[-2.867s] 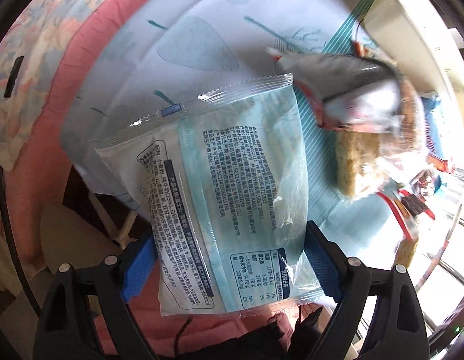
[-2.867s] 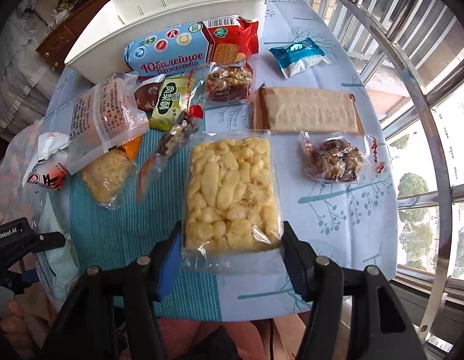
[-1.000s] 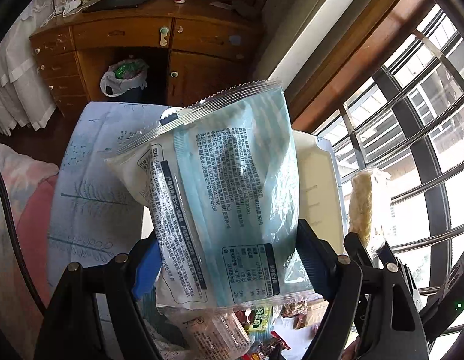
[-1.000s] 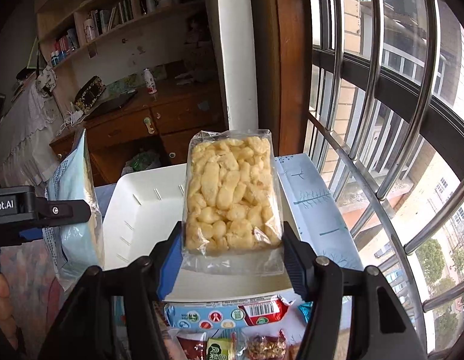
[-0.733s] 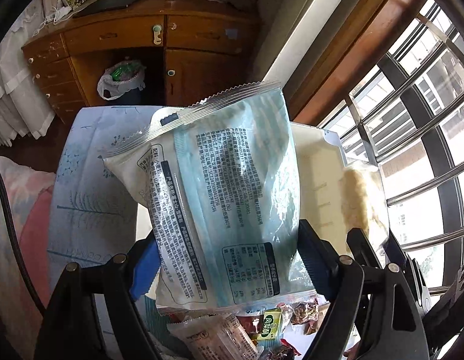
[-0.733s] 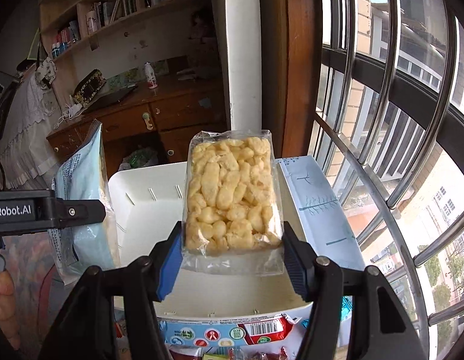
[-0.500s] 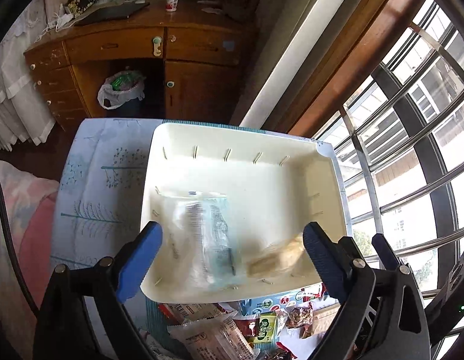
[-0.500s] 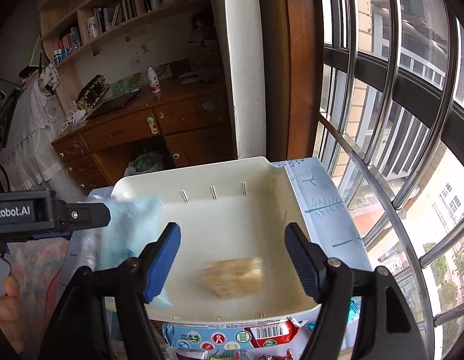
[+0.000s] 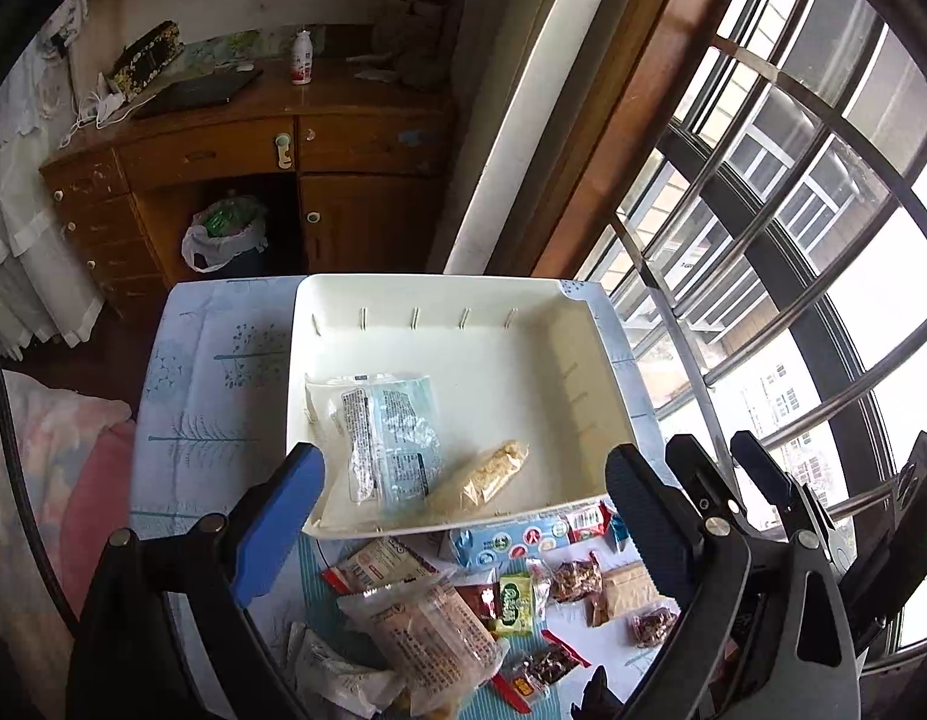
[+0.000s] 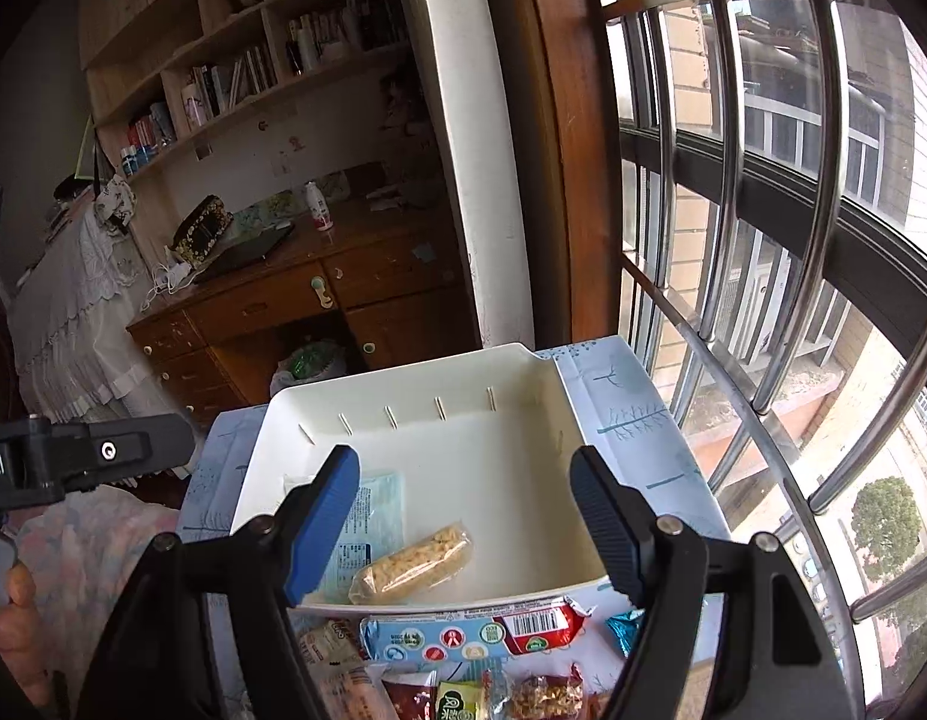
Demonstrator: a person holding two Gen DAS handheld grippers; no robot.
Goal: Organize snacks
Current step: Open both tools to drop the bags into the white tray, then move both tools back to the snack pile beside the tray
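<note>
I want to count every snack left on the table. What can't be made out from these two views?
- Left wrist view: the left gripper fingers and the bottom edge hide part of the snack pile.
- Right wrist view: the bottom edge cuts the pile off.
- Print on the pale blue packet in the white bin: too small.

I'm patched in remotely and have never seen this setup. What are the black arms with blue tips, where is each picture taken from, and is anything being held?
No robot here: a person holds a two-finger gripper in each hand, and a fisheye camera on each looks along its fingers. One picture is from the left gripper, the other from the right gripper; the blue tips are their pads. Both sets of jaws have just been opening and hold nothing. Below them a white bin sits on a blue patterned tablecloth. In it lie a pale blue packet and a clear pack of yellow puffed snack, touching each other. More wrapped snacks, including a long blue and red biscuit pack, wait on the cloth before the bin.
</note>
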